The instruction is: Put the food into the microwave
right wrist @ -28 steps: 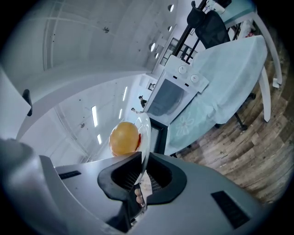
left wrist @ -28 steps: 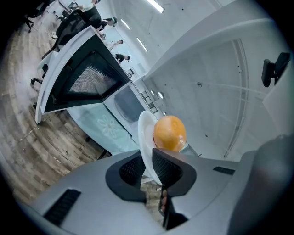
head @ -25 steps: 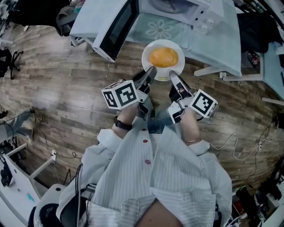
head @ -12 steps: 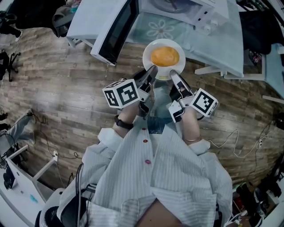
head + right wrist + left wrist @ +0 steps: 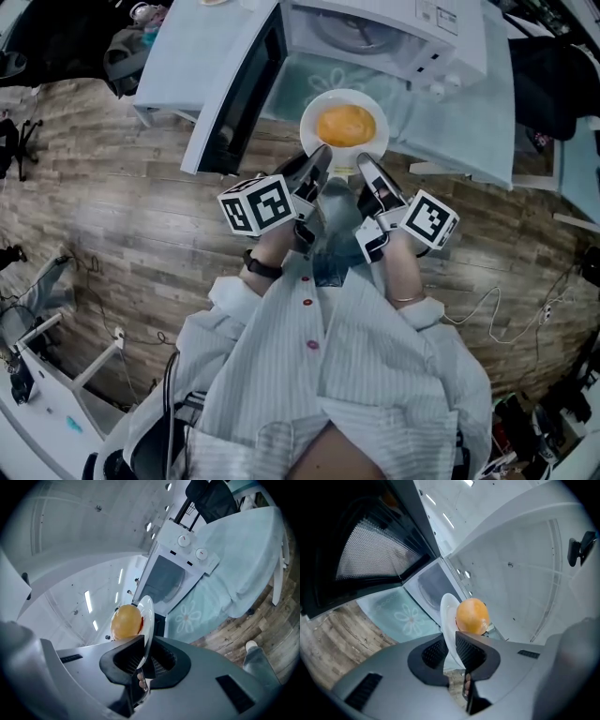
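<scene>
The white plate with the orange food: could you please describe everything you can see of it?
The white plate is round, shallow and smooth, seemingly ceramic. A rounded orange-yellow food sits at its centre. It is held face up in the air, its near rim pinched in the jaws of the left gripper and the right gripper, side by side. It hangs before the microwave, whose door stands open, over the near edge of the flowered tablecloth.
</scene>
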